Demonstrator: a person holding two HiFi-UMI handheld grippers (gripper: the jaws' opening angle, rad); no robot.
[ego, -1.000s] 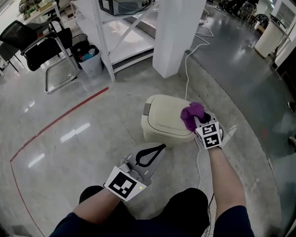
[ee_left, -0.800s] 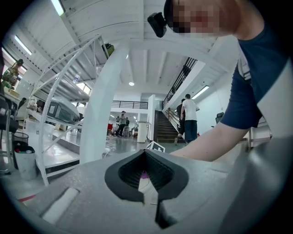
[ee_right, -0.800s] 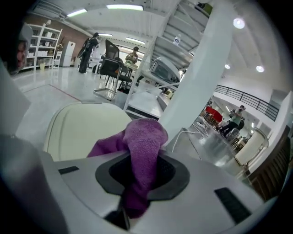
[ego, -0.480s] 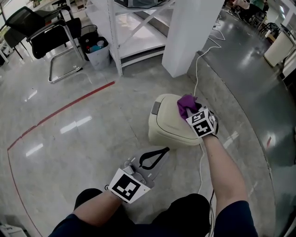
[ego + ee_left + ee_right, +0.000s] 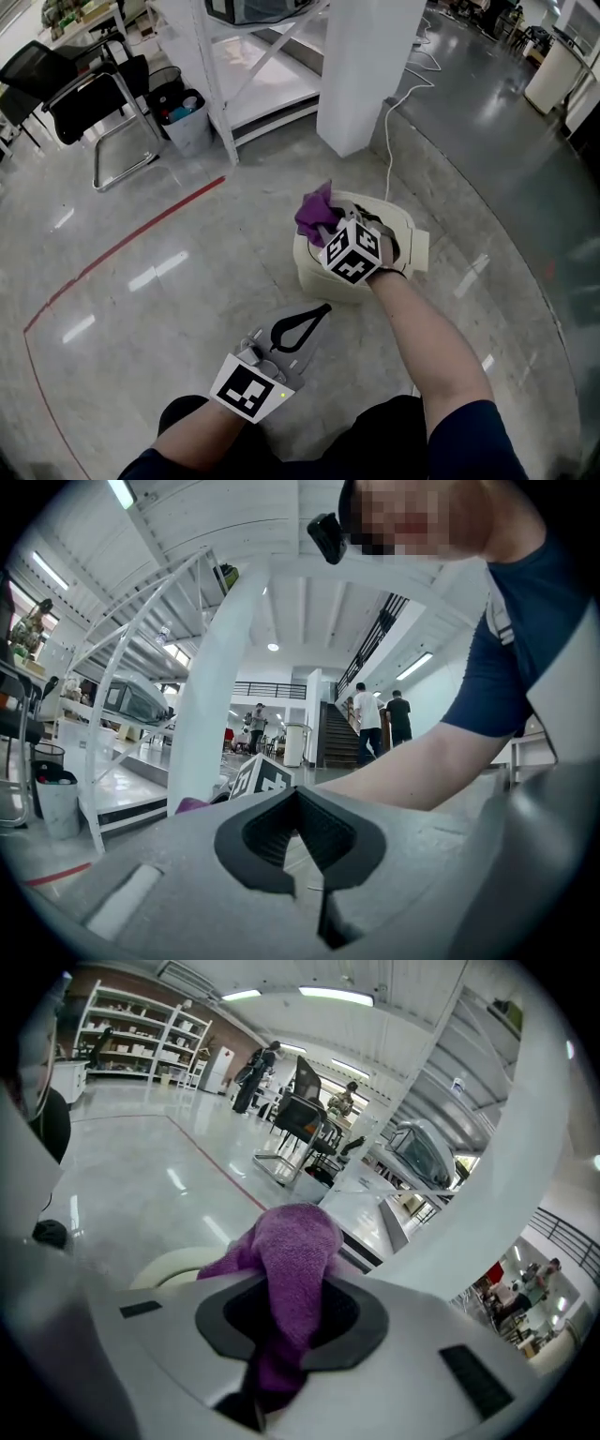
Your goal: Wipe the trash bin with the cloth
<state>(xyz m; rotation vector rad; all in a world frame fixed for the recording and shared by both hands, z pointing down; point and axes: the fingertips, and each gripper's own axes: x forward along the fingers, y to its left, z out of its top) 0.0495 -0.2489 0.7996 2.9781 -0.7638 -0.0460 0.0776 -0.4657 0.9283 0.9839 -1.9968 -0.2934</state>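
The cream trash bin (image 5: 409, 240) stands on the floor in the middle of the head view. My right gripper (image 5: 328, 231) is over the bin's left edge, shut on a purple cloth (image 5: 316, 212) that bunches out past the jaws. In the right gripper view the cloth (image 5: 292, 1252) hangs between the closed jaws, with the bin's cream rim (image 5: 175, 1265) below it. My left gripper (image 5: 302, 324) is held low, near the floor in front of the bin, shut with nothing in it. In the left gripper view its jaws (image 5: 302, 847) meet, and the cloth (image 5: 192, 805) shows beyond.
A white column (image 5: 361, 66) and a white shelf frame (image 5: 253, 66) stand behind the bin. A white cable (image 5: 386, 150) runs along the floor past the column. At far left are a black chair (image 5: 75, 84) and a small filled waste basket (image 5: 183, 117). A red line (image 5: 122, 244) crosses the floor.
My right gripper has carried the cloth across the bin's top from its right side to its left edge. The left gripper has stayed roughly where it was.
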